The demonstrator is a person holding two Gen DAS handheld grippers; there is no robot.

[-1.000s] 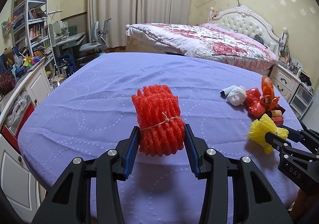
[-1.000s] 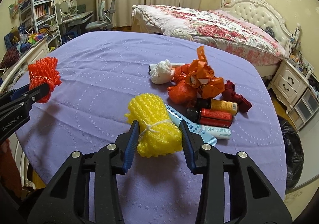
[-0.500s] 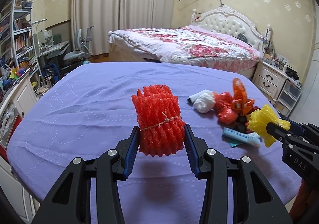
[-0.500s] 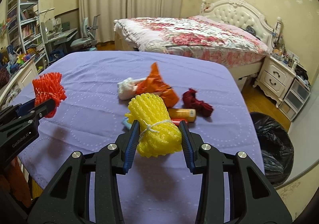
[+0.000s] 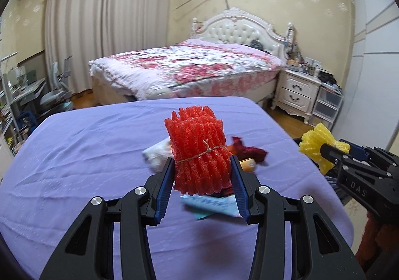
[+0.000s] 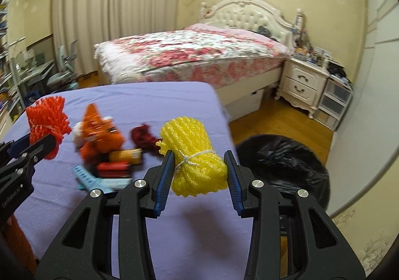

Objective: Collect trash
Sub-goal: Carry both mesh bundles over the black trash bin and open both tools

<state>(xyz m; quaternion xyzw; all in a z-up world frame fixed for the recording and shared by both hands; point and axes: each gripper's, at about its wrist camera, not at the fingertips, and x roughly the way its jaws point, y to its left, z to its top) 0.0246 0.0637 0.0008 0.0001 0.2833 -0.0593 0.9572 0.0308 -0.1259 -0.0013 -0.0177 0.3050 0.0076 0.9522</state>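
Note:
My left gripper is shut on a red foam-net bundle tied with string, held above the purple table. My right gripper is shut on a yellow foam-net bundle, held above the table's right edge. Each held bundle also shows in the other view: the yellow bundle and the red bundle. A black trash bag stands open on the floor to the right of the table. Left on the table lie an orange bag, a dark red scrap, cans and a blue-white packet.
A bed with a floral cover stands beyond the table. A white nightstand and clear drawers are at the right wall. A desk chair and shelves are at the left. Wood floor lies between table and bed.
Both grippers have swung to the right with their bundles still held. The trash bag has come into fuller right wrist view, and the table's right edge is now under the right gripper.

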